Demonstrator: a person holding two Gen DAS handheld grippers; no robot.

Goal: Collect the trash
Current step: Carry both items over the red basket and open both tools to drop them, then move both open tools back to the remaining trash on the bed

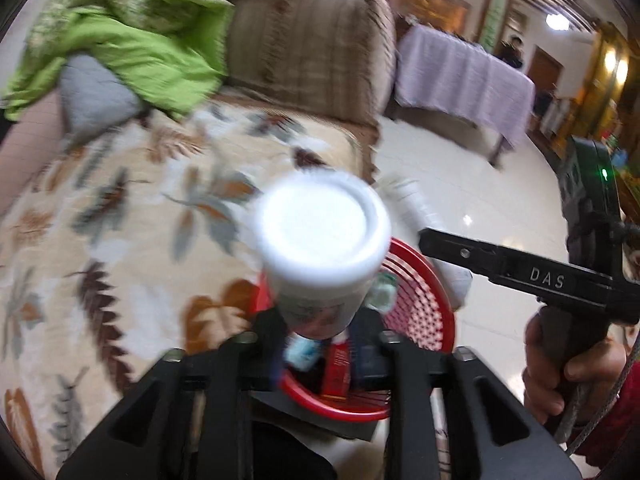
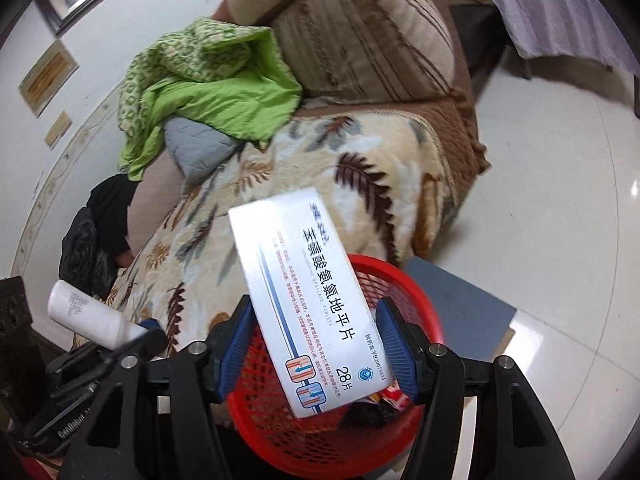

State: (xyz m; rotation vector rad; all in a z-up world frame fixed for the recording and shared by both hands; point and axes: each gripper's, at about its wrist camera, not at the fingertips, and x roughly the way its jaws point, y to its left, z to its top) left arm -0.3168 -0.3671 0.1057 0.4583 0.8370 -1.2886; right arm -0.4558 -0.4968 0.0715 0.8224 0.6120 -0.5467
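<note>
Directly below both: red basket (image 2: 404, 300). Right hand-held gripper (image 2: 316, 354) jaws apart around tablet box (image 2: 308, 304), long axis tilted away; left hand-held gripper (image 1: 320, 344) loosely around white bottle (image 1: 324, 240).

My view takes in a sofa (image 2: 360, 184) under a leaf-print blanket (image 1: 120, 208), green bedding (image 2: 208, 84) at eleven o'clock, glossy pale floor (image 2: 560, 208), and a cloth-draped table (image 1: 464, 76) at one o'clock, perhaps lilac.

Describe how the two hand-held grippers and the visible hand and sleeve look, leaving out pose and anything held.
Both are black plastic frames with silver bolts. The right hand-held gripper has ribbed blue pads; seen from the left camera, its body bears white letters "DAS" and a green light. The left hand-held gripper looks black too, with lettering on its side. The hand shows a red sleeve and a grey cord.
</note>
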